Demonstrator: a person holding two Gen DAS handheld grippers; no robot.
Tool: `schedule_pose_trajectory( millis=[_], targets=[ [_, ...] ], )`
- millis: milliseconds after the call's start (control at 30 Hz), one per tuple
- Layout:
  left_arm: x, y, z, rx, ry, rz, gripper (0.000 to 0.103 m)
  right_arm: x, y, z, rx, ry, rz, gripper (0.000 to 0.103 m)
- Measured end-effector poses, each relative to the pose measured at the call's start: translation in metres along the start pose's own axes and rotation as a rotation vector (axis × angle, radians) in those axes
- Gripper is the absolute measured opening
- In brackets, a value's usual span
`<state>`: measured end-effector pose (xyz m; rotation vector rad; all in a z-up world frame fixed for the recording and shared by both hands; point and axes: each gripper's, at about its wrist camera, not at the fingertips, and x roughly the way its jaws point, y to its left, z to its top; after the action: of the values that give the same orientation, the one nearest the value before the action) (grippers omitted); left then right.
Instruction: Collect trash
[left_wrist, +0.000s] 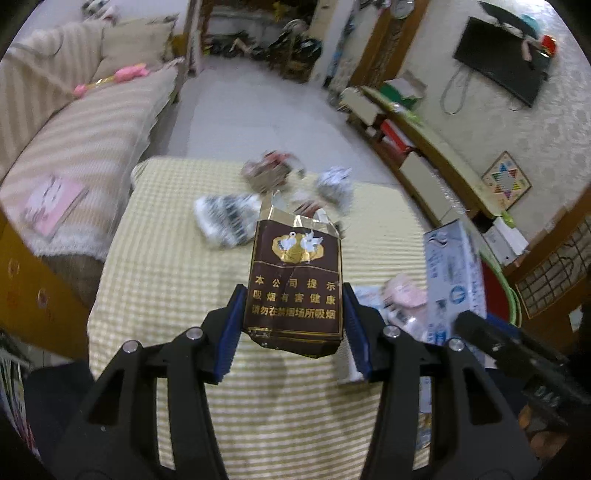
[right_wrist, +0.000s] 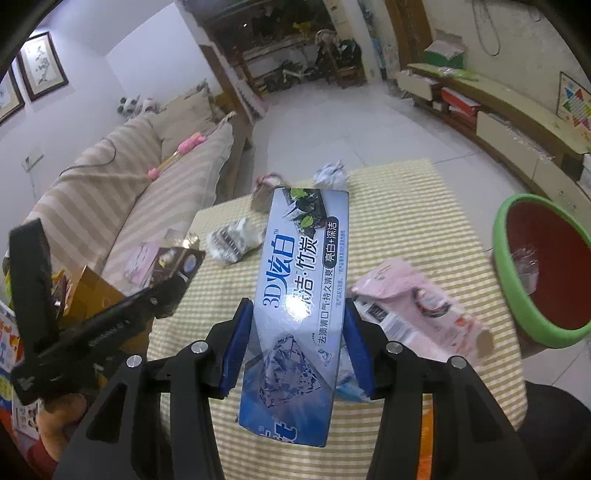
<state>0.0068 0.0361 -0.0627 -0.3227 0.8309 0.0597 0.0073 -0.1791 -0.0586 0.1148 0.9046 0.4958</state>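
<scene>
Left tongs (left_wrist: 293, 317) clamp a torn brown cigarette pack (left_wrist: 295, 280) above the checked bench (left_wrist: 166, 258). Right tongs (right_wrist: 295, 332) clamp a blue toothpaste box (right_wrist: 295, 295) over the bench, a pink wrapper (right_wrist: 413, 306) lying beside it and the red basin (right_wrist: 517, 288) just off its right edge.

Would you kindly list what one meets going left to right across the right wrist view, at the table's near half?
Cigarette pack → toothpaste box → pink wrapper → green-rimmed basin.
</scene>
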Motion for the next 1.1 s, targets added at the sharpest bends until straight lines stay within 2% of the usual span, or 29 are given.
schedule_pose_trajectory(
  millis=[267,633,1100],
  targets=[
    [0.001,-0.044,0.010,0.079,-0.019,-0.052,0.049,-0.023,-0.039,0.004,0.072,-0.061,-0.065,0.047],
    [0.017,-0.068,0.008,0.131,0.016,-0.060,0.049,-0.042,-0.092,-0.001,0.170,-0.092,-0.135,0.047],
    [0.033,-0.127,0.006,0.228,0.053,-0.139,0.049,-0.065,-0.144,-0.007,0.270,-0.129,-0.195,0.047]
  ],
)
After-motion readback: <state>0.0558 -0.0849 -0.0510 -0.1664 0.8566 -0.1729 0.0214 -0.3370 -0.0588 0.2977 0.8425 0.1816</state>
